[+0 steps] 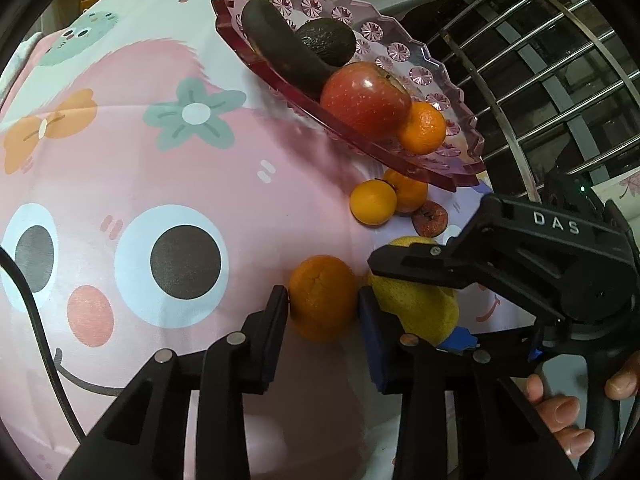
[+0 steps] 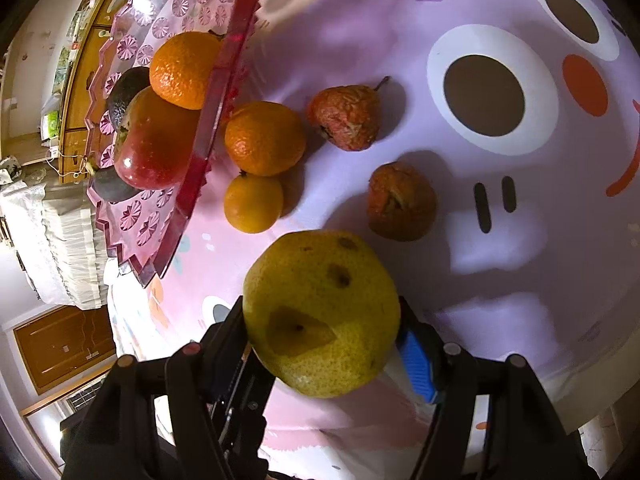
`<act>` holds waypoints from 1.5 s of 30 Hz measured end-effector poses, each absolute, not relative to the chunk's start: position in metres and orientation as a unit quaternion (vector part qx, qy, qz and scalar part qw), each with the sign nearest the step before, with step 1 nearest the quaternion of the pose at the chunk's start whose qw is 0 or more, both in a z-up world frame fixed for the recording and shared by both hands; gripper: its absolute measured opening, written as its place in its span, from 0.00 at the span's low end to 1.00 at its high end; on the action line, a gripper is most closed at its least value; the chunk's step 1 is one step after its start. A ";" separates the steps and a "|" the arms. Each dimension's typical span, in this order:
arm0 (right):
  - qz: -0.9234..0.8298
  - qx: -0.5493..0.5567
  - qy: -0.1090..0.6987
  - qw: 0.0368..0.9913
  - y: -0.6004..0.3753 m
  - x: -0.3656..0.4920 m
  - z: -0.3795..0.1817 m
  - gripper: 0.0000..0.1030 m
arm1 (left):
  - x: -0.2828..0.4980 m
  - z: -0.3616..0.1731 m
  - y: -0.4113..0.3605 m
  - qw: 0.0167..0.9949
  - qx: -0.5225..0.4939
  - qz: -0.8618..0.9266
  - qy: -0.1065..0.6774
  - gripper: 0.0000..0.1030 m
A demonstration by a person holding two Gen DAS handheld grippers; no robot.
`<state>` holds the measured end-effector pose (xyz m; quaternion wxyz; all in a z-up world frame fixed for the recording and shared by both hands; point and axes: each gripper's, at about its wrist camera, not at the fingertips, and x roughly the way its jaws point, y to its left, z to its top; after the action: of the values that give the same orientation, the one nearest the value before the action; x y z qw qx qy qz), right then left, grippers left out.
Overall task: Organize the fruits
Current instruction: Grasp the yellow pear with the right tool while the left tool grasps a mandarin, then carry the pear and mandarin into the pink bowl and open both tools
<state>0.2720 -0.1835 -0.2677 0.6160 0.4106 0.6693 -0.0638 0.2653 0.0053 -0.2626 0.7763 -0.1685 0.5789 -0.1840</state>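
Observation:
My left gripper (image 1: 323,300) is shut on an orange (image 1: 322,297) resting on the cartoon tablecloth. My right gripper (image 2: 322,320) is shut on a yellow pear (image 2: 322,312); the pear also shows in the left wrist view (image 1: 420,306), just right of the orange, under the right gripper's body (image 1: 520,256). A pink plastic tray (image 1: 448,80) holds a dark banana (image 1: 280,48), an avocado (image 1: 328,40), a red apple (image 1: 366,98) and an orange (image 1: 422,128). Two small oranges (image 2: 264,138) (image 2: 252,204) lie beside the tray's rim (image 2: 208,120).
Two shrivelled reddish fruits (image 2: 346,116) (image 2: 400,202) lie on the cloth to the right of the loose oranges. A metal grille (image 1: 540,60) stands behind the tray. A black cable (image 1: 40,340) crosses the cloth at the left. Wooden furniture (image 2: 64,344) is below the table edge.

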 end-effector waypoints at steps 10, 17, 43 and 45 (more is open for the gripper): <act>-0.063 0.416 0.660 0.622 -0.202 0.245 -0.266 0.66 | 0.255 -0.255 0.016 0.788 -0.155 -0.175 0.570 0.31; -0.063 0.409 0.631 0.656 -0.209 0.223 -0.240 0.66 | 0.253 -0.226 0.030 0.807 -0.138 -0.174 0.547 0.31; -0.034 0.258 0.551 0.793 -0.224 0.292 -0.135 0.66 | 0.298 -0.148 0.040 0.890 -0.148 -0.129 0.411 0.31; -0.032 0.250 0.548 0.798 -0.227 0.299 -0.134 0.66 | 0.301 -0.148 0.036 0.894 -0.148 -0.124 0.404 0.31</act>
<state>0.2994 -0.2273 -0.1344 0.7975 0.2504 0.5479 -0.0323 0.3006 0.0360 -0.1483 0.8943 -0.1475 0.4038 -0.1240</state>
